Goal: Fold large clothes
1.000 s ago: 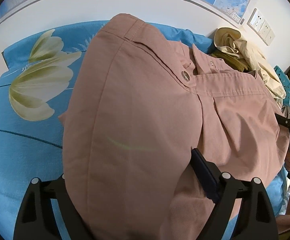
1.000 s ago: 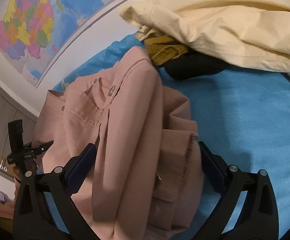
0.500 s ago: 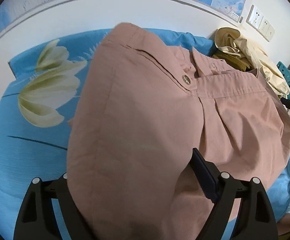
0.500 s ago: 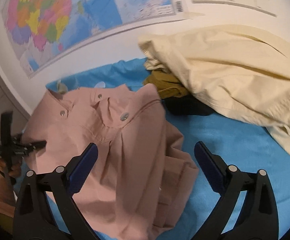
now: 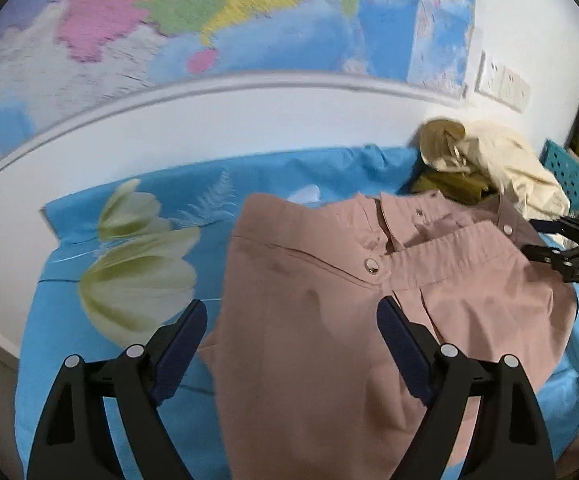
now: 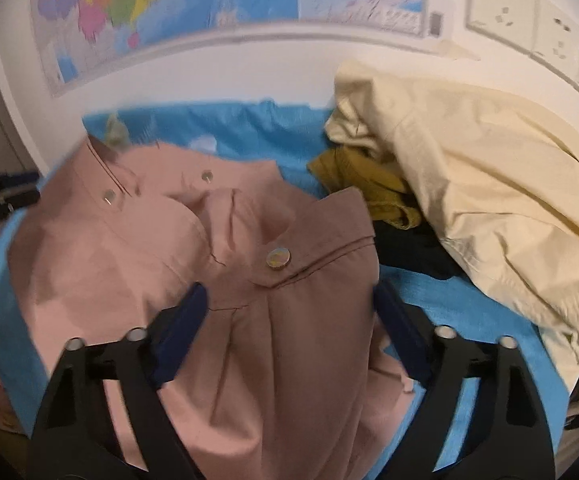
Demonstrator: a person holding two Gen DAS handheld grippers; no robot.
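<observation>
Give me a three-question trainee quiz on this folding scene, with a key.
1. True or false: the left gripper is shut on the pink garment.
2. What lies nearest the cream garment? A) a mustard garment B) a red towel C) a shoe
3. Fill in: the blue sheet carries a printed ____.

Key: 1 false, both grippers stand open; 2 A; 3 flower.

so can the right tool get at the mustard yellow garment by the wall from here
Probably yes. The right tool is open over the pink snap-button garment, and the crumpled mustard yellow garment lies exposed ahead to its right, though the cream jacket covers its far side.
</observation>
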